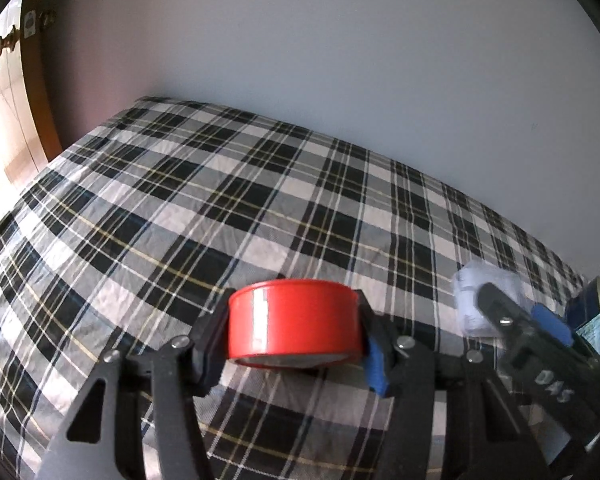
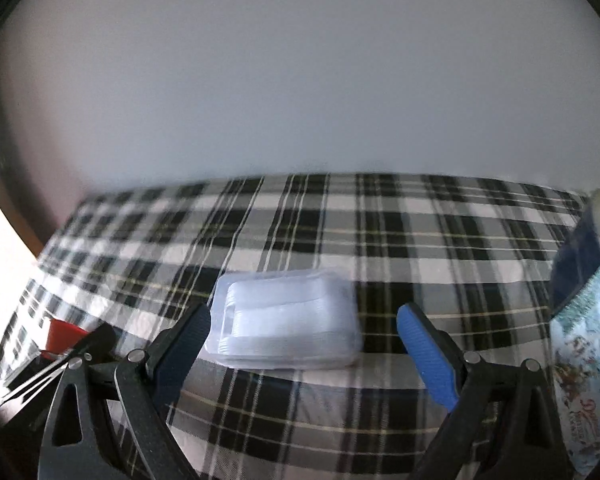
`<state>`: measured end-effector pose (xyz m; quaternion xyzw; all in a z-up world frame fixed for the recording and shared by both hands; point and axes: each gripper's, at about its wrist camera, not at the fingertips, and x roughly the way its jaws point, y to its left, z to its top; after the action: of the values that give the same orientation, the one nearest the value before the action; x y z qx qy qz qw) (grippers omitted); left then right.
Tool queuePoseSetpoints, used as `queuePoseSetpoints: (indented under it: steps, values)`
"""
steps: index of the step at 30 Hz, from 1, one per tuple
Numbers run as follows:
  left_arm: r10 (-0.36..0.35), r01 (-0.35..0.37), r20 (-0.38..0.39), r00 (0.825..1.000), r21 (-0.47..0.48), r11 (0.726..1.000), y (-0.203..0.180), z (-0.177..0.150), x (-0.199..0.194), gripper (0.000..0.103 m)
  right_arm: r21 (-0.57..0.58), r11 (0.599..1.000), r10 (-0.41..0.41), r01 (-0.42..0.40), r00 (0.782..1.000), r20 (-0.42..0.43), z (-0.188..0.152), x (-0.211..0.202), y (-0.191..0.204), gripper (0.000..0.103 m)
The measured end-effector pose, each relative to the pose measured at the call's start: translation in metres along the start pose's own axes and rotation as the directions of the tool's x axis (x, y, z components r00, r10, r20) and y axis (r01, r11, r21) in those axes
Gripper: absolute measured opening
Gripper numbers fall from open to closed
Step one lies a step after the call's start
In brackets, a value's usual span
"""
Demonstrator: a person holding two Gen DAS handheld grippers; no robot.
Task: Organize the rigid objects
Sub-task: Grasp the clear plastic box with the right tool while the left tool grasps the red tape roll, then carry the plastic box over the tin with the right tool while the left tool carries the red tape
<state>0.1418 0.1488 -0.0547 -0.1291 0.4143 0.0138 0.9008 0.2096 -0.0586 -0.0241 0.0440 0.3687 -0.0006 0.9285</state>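
I can read only "DAS" in pale letters on the right gripper's black arm [image 1: 552, 388], while the cursive wording on the blue tin [image 2: 580, 380] stays too blurred for me.

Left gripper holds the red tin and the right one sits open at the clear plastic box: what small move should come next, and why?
Probably ease the right gripper forward and close it on the clear plastic box. Its fingers are spread wider than the box, which lies between them on the plaid cloth, not yet gripped. The left gripper already clamps the red tin.
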Motion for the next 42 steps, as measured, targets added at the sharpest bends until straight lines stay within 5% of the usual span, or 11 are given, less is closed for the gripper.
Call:
queuePoseSetpoints:
  steps: [5, 7, 15, 19, 28, 36, 42]
  values:
    - [0.009, -0.009, -0.002, 1.000, 0.007, 1.000, -0.001, 0.000, 0.000, 0.055, -0.019, 1.000, -0.023, 0.023, 0.999, -0.028, 0.002, 0.011, 0.017, 0.096]
    - [0.012, -0.012, -0.002, 1.000, 0.009, 1.000, -0.001, 0.000, 0.000, 0.055, -0.056, 0.997, -0.066, 0.060, 0.992, -0.111, 0.002, 0.028, 0.026, 0.098]
    - [0.019, -0.019, -0.005, 1.000, 0.018, 1.000, -0.002, 0.001, 0.001, 0.055, -0.078, 0.995, -0.073, 0.065, 0.991, -0.109, 0.000, 0.030, 0.037, 0.094]
    - [0.020, -0.020, -0.006, 1.000, 0.018, 1.000, -0.003, 0.000, 0.001, 0.055, -0.110, 0.993, -0.058, 0.047, 0.993, -0.099, -0.001, 0.027, 0.040, 0.082]
    - [0.037, -0.037, -0.001, 0.999, 0.012, 0.999, 0.001, 0.001, -0.002, 0.055, -0.064, 0.996, 0.053, -0.058, 0.995, -0.080, -0.005, 0.018, 0.029, 0.082]
    - [0.047, -0.047, 0.048, 0.998, -0.014, 0.999, 0.004, 0.000, -0.013, 0.055, 0.016, 0.999, 0.040, -0.042, 0.992, 0.121, -0.014, -0.026, 0.013, 0.082]
    - [0.074, -0.081, 0.189, 0.979, 0.028, 0.996, -0.004, -0.005, -0.040, 0.055, -0.007, 0.999, -0.036, 0.040, 0.945, 0.324, -0.027, -0.069, 0.015, 0.082]
